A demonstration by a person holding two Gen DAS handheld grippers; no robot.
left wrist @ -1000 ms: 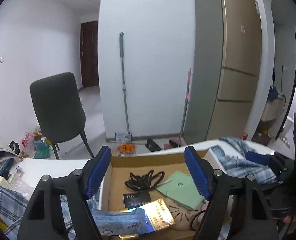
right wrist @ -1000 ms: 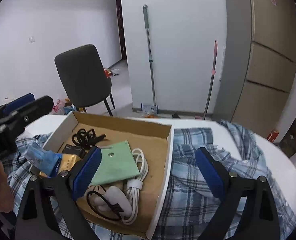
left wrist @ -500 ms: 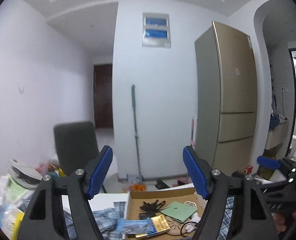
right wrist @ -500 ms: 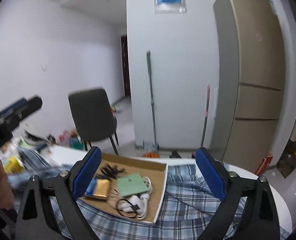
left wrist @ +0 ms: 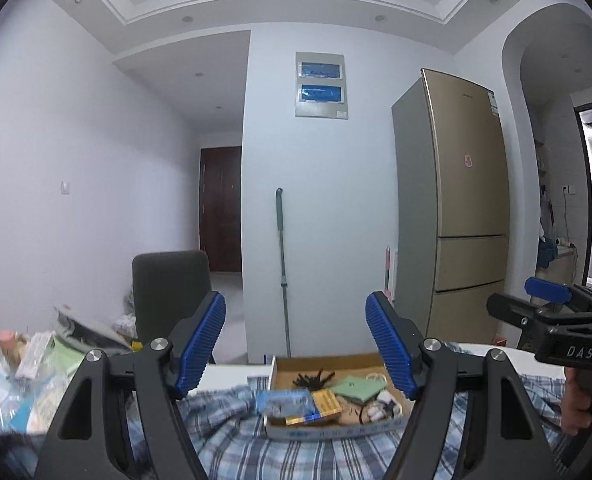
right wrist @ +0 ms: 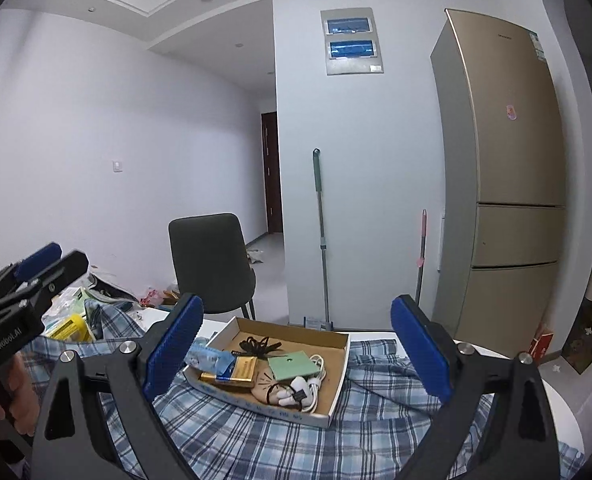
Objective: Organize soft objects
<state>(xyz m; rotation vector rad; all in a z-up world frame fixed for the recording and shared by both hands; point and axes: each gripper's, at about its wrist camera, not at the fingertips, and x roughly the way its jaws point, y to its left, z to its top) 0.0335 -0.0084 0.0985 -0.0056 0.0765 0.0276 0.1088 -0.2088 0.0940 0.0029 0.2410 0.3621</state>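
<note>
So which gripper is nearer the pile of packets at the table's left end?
Left. The left gripper hovers beside the pile; the right gripper is farther right, over the plaid shirt.

A shirt (right wrist: 279,436) lies spread over the worktop (right wrist: 556,404). A cardboard tray (right wrist: 336,396) rests on the shirt and holds cables, packets and a card. Loose packets (left wrist: 23,376) lie on the worktop to the tray's left. Behind the worktop stand a chair (right wrist: 209,264), a mop (right wrist: 322,240) against the wall, and a refrigerator (right wrist: 504,184) to the right.
</note>
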